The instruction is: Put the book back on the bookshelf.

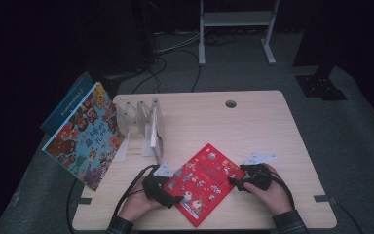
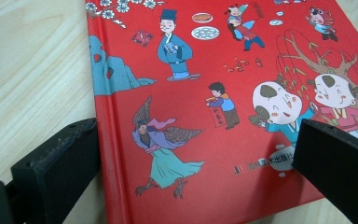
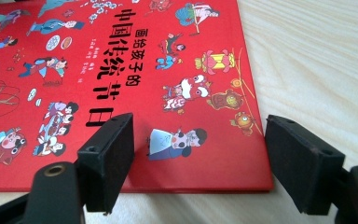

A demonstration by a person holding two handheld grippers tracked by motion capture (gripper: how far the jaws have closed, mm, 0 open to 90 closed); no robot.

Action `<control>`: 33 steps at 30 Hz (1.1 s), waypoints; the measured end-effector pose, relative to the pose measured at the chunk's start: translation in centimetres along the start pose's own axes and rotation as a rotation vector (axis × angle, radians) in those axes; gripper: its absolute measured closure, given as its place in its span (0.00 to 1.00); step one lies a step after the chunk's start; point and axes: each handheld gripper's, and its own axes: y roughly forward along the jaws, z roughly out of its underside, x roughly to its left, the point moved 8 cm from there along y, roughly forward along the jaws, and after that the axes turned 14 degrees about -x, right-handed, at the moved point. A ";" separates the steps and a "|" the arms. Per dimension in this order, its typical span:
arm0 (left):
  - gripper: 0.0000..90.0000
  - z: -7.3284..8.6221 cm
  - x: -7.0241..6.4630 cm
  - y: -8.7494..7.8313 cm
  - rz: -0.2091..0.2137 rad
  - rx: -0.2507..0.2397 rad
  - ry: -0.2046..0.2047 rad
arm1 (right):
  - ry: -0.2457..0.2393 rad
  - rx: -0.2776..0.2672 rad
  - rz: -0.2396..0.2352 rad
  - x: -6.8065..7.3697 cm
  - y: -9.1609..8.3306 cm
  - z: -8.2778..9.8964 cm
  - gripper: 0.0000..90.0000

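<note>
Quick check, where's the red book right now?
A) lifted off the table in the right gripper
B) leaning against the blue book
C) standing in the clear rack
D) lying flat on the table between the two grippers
D: the red book lies flat on the table, with the left gripper at one edge and the right gripper at the opposite edge; the rack stands farther back.

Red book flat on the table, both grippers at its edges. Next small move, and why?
Probably ease the right gripper forward so its fingers straddle the near corner of the red book, then close. The book lies flat on the table, both grippers stand open with nothing pinched, and the left gripper already brackets the spine edge.
</note>
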 end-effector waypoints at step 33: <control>0.00 -3.4 0.9 1.0 -0.063 -0.089 -0.038 | -0.132 0.021 0.025 5.9 -2.1 3.0 0.15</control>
